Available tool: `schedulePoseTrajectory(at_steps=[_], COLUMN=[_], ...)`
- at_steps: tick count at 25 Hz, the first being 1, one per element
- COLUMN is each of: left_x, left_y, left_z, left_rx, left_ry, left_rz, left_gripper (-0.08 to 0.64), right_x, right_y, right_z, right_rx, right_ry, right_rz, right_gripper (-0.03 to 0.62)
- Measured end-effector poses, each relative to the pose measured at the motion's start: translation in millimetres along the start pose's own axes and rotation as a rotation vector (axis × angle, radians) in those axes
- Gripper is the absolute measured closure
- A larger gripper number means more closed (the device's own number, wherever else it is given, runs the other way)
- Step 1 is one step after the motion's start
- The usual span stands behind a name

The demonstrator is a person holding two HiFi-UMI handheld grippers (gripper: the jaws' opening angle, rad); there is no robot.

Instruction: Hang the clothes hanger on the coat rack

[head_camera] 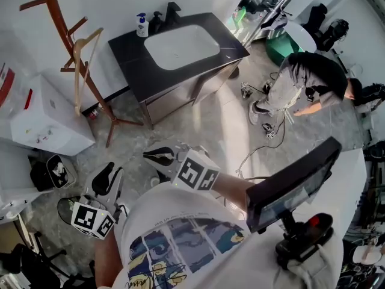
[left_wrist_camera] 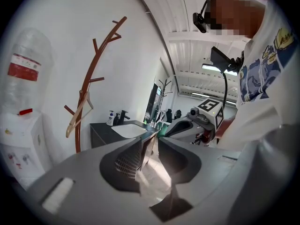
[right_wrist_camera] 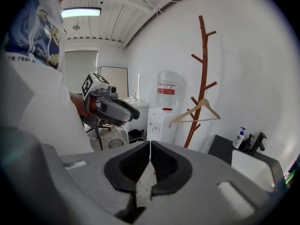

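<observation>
A pale wooden clothes hanger (head_camera: 81,65) hangs from a branch of the brown coat rack (head_camera: 60,17), which stands by the white wall at the upper left. Both gripper views show the same pair, hanger (left_wrist_camera: 77,114) on rack (left_wrist_camera: 89,83) and hanger (right_wrist_camera: 194,114) on rack (right_wrist_camera: 202,69). My left gripper (head_camera: 109,178) is held low near my body, well short of the rack; its jaws (left_wrist_camera: 149,142) stand open with nothing between them. My right gripper (head_camera: 157,156) is beside it, jaws (right_wrist_camera: 150,144) shut and empty.
A black vanity (head_camera: 129,53) with a white basin and a soap bottle (head_camera: 142,26) stands right of the rack. A white water dispenser (head_camera: 42,116) is at the left. A person (head_camera: 307,80) crouches at the right among floor cables. A dark screen (head_camera: 295,182) is mounted near my chest.
</observation>
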State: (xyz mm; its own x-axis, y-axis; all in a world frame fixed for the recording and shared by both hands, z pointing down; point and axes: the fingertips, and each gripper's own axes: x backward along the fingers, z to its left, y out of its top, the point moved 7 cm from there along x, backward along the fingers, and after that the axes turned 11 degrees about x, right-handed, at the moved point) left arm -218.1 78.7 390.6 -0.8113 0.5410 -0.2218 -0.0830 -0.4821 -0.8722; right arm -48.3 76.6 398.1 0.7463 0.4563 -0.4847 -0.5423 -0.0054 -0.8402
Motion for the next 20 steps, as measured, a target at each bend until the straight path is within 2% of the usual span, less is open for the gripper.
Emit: schedulePoseTrajectory(at_steps=[20], left_x=[-7.9], left_y=[6.1], left_z=[10.2], left_rx=[0.004], left_ry=[-0.007], left_rz=[0.023], left_gripper=[0.443], right_x=[-7.0], right_y=[1.5], right_z=[-8.2], right_rx=[0.003], right_ry=[0.007], right_rz=[0.02], right_gripper=[0.589])
